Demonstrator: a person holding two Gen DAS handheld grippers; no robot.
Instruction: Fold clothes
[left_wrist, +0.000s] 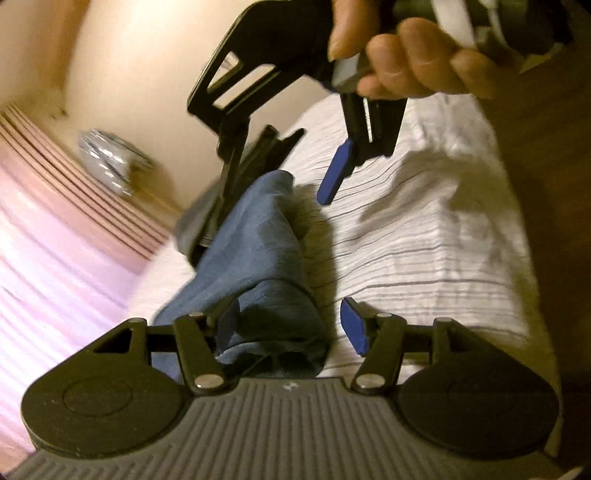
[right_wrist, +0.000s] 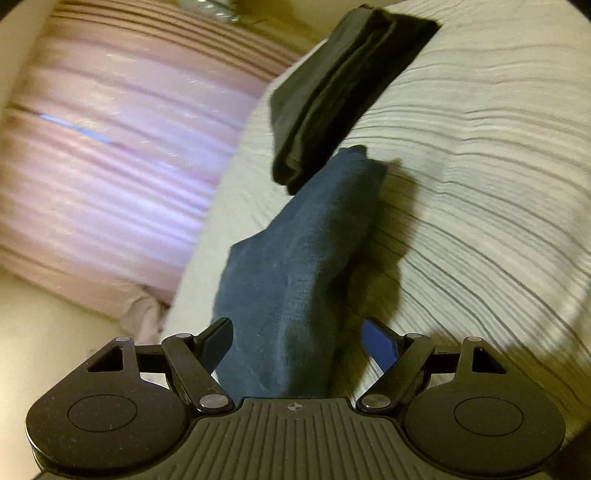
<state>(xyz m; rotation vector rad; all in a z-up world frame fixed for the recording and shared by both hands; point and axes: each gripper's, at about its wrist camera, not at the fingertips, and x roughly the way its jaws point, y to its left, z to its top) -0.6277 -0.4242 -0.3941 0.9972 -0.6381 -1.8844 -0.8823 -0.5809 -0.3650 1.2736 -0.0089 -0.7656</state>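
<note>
The blue cloth (left_wrist: 258, 258) is lying in a long bunched fold on the striped sheet (left_wrist: 424, 240), running away from both cameras toward a black folded garment (right_wrist: 332, 92) that is resting farther up the bed.

The left gripper (left_wrist: 284, 328) is sitting low over the near end of the cloth with its jaws apart. The cloth is bunching between them and covering the left finger, while the right blue pad (left_wrist: 354, 325) is standing clear of the fabric; whether the left pad is touching it cannot be told.

The right gripper (right_wrist: 306, 343) is also standing wide, with the cloth passing between its 2 fingers and neither pad pressing on it. In the left wrist view, that same gripper is hanging above the far end of the cloth, gripped by a hand (left_wrist: 406, 62), 1 blue pad (left_wrist: 336, 173) pointing down at the sheet.

A pink striped pillow (right_wrist: 110, 147) is lying beside the sheet on the left. Both views are blurred.
</note>
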